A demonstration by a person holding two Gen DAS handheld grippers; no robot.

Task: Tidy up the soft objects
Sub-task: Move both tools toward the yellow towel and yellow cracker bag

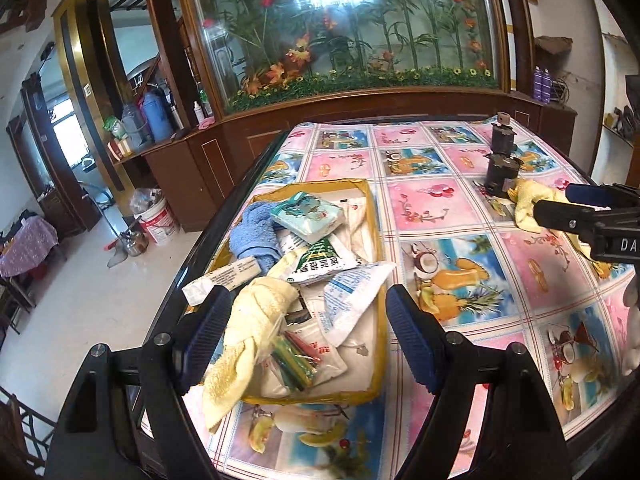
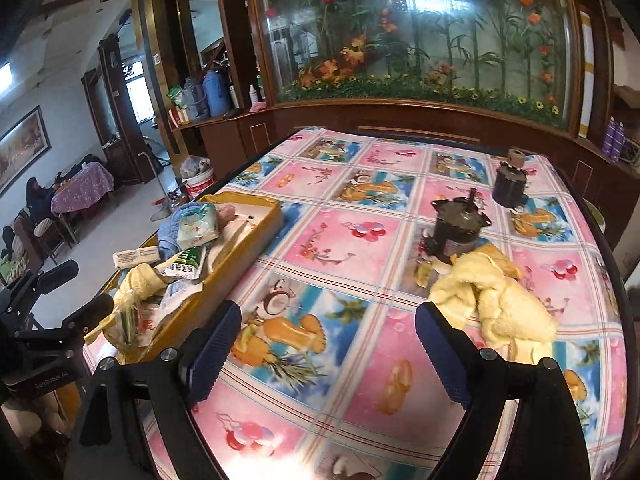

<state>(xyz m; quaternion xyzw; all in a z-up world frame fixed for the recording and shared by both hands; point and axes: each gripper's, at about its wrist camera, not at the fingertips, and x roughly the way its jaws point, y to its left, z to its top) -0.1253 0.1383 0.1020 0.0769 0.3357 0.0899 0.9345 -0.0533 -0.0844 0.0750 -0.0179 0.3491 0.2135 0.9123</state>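
Right wrist view shows the table (image 2: 360, 240), its fruit-print cloth glossy and likely slick, in a cluttered room with a glass flower cabinet (image 2: 416, 28) behind. Along its left edge sits the yellow box (image 1: 370, 216), already heaped with packets and cloths. Near the right edge, touching a dark motor (image 2: 456, 228), lies the loose yellow towel (image 2: 496, 304): light, limp, best pinched at a raised fold. My right gripper (image 2: 328, 348) and left gripper (image 1: 308, 336) both gape wide, empty.

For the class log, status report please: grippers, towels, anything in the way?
Left gripper open over box. Right gripper open, empty. Loose yellow towel on table, touching dark motor. Another yellow towel draped over box edge.
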